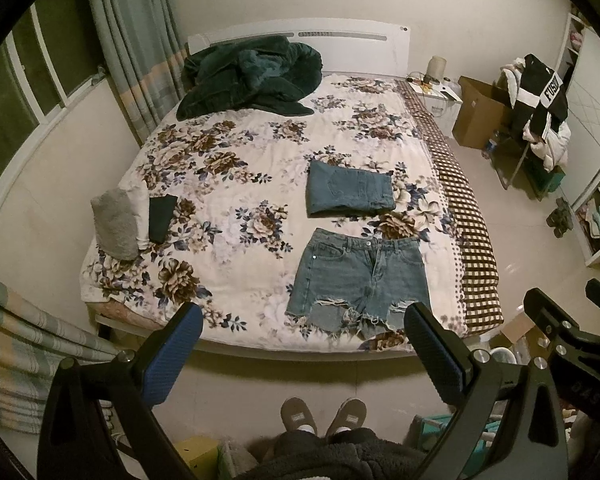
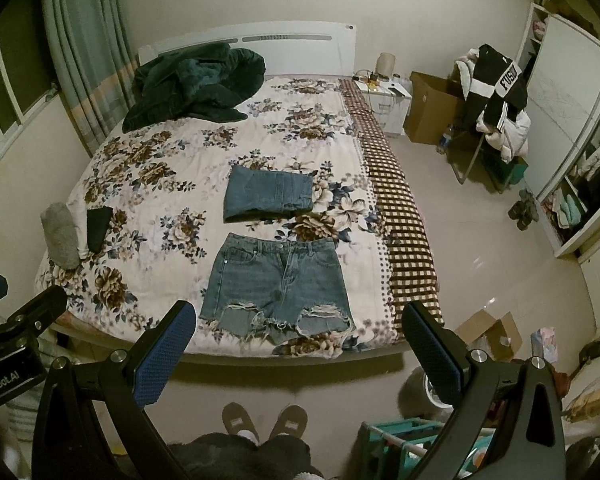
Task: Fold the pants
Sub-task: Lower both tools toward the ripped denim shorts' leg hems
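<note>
The left gripper [image 1: 302, 344] hangs above the floor at the foot of the bed, its blue-padded fingers [image 1: 176, 354] spread wide with nothing between them. The right gripper [image 2: 296, 346] is held the same way, its blue-padded fingers [image 2: 162, 354] also wide apart and empty.

Just beyond the fingertips of both grippers, a pair of frayed, light blue denim shorts [image 1: 360, 276] lies flat and unfolded on the white bedspread with brown and blue flowers [image 1: 228, 184], waistband away from the fingers and ragged hems toward them. In the left wrist view the shorts sit ahead and toward the right finger; in the right wrist view they lie ahead between the two fingers [image 2: 278, 284].

Farther out past the shorts, and apart from them, rests a folded rectangle of darker blue denim [image 1: 348, 194]. Well off to the left of the left finger, near the bed's edge, sit a grey folded cloth [image 1: 114, 224] and a small dark folded cloth [image 1: 162, 218]. A rumpled dark green plush blanket [image 1: 252, 78] is heaped at the far end by the headboard. Below the fingers, two brown slippers [image 1: 324, 416] stand on the floor.
</note>
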### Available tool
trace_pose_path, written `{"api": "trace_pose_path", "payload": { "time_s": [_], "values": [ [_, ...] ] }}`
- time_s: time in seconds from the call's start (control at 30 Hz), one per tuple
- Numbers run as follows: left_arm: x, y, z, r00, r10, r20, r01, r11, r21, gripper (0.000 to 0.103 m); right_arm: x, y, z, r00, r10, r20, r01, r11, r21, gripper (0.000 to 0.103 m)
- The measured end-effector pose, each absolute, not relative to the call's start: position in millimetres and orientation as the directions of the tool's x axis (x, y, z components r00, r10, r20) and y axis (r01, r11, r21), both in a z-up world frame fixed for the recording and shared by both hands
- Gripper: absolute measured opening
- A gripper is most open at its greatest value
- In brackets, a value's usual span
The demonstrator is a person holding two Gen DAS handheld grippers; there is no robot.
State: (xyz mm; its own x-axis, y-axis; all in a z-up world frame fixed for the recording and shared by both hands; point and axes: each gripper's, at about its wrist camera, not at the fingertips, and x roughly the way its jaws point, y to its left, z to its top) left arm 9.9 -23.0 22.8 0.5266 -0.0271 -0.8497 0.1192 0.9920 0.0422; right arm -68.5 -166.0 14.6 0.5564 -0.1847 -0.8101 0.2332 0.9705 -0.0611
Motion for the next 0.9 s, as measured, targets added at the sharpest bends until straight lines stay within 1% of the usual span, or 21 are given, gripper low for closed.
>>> {"api": "trace_pose_path", "payload": {
  "time_s": [0.17,0.27,0.33,0.47,0.63,0.77,0.8,0.9],
  "values": [
    [38.6,-18.4,-1.2,0.553,0.007,-0.833,0.107,0.991,0.08,0.103,-43.1,-175.5,-5.1,0.53,-0.184,-0.828,0.263,0.964,-0.046,0.103],
    [63.8,-22.4,-18.3,0.58,0.04,-0.814,0.101,0.988,0.12,0.103,-17.4,-190.8,-28.6,0.497,-0.169,-0.851,0.286,0.958,-0.023,0.103],
    [81.7,-25.2,-34.4,0.575,0.047,-0.817,0.107,0.985,0.132,0.103,3.2,-200.6,-45.2,0.484,-0.163,-0.86,0.3,0.954,-0.012,0.103],
    [112.2,-33.7,-70.8,0.538,0.047,-0.842,0.122,0.984,0.132,0.103,45.9,-226.3,-87.3,0.431,-0.15,-0.89,0.322,0.947,-0.004,0.103],
    [152.3,-59.6,-122.8,0.469,0.092,-0.878,0.115,0.98,0.164,0.103,108.9,-274.8,-151.3,0.373,-0.052,-0.926,0.296,0.953,0.066,0.103],
    [182.9,-90.2,-168.8,0.404,0.115,-0.908,0.067,0.986,0.155,0.103,162.5,-322.6,-204.6,0.309,0.013,-0.951,0.283,0.953,0.105,0.103],
    [188.4,-99.0,-180.0,0.39,0.119,-0.913,0.054,0.987,0.152,0.103,181.8,-340.8,-223.0,0.287,0.046,-0.957,0.267,0.955,0.126,0.103],
    [204.4,-134.2,-222.5,0.343,0.143,-0.928,0.015,0.987,0.158,0.103,227.7,-384.3,-263.5,0.247,0.085,-0.965,0.228,0.963,0.143,0.103]
  ]
}}
